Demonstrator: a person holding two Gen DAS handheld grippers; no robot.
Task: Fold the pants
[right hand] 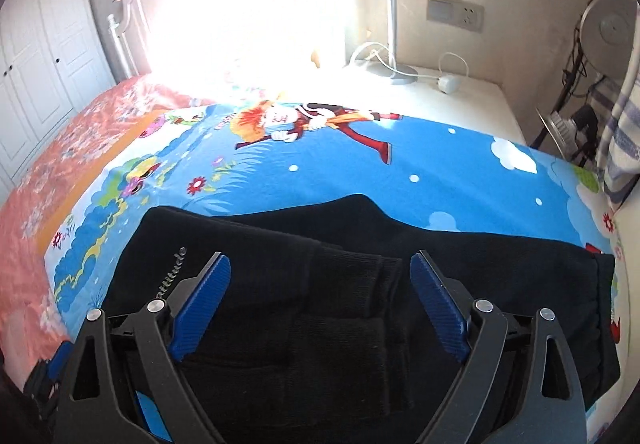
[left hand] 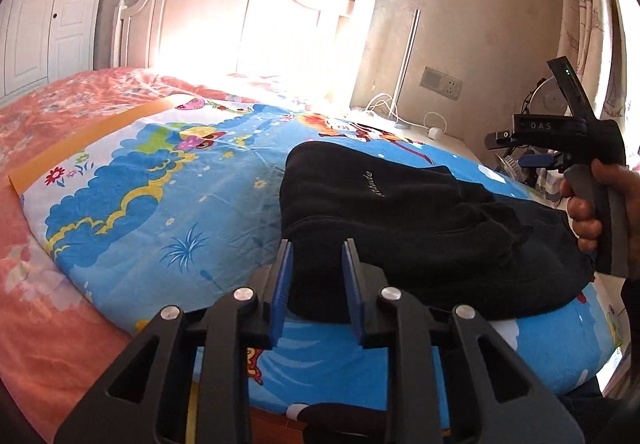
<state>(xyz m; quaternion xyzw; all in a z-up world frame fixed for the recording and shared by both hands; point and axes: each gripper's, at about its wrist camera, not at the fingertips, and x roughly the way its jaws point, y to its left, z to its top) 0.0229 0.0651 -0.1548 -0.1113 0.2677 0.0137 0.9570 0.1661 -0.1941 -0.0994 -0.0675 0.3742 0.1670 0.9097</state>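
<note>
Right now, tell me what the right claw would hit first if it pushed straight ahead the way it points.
Probably the black pants. The right claw stands open and tilted down over them, nothing between its pads, and the folded cloth fills the line ahead. How far above the cloth it is, the picture does not show.

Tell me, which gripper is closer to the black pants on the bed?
Right. The right gripper hangs open directly over the folded pants. The left gripper sits at their near edge, jaws narrowly apart with nothing visibly pinched.
</note>
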